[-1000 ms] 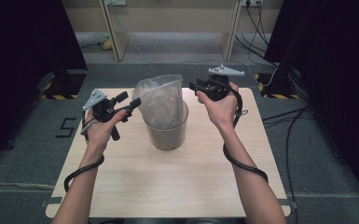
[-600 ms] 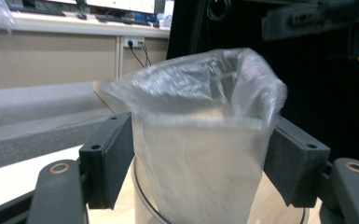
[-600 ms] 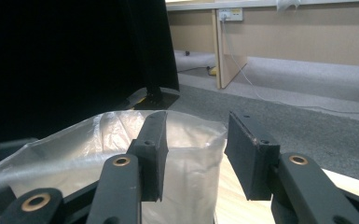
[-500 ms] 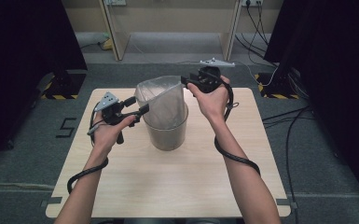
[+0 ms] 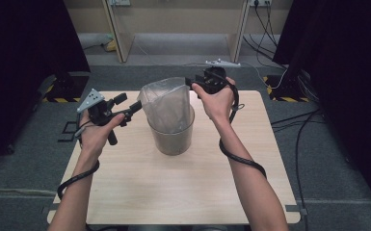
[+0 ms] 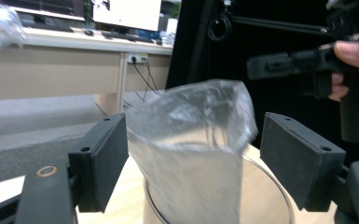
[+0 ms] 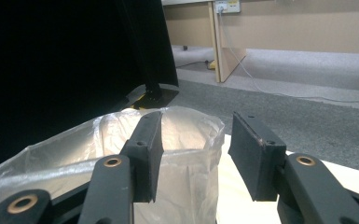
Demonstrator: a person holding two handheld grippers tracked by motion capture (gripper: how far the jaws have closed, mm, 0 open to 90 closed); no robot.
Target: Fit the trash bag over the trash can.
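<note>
The high view is looking forward and down from above the person's side of the desk (image 5: 139,192), taking in the whole top and the floor beyond. The left gripper view is sitting close behind its own fingers (image 6: 103,158), facing level across the desk at the plastic bag (image 6: 191,140). The right gripper view is looking past its fingers (image 7: 149,149) from just beside it. All three are sharing that bag (image 5: 166,103).

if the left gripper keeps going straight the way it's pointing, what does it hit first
Most likely the clear plastic bag standing up out of the round bin. The left gripper points at the bag's side, its jaws open either side of it. How near it is remains unclear.
</note>
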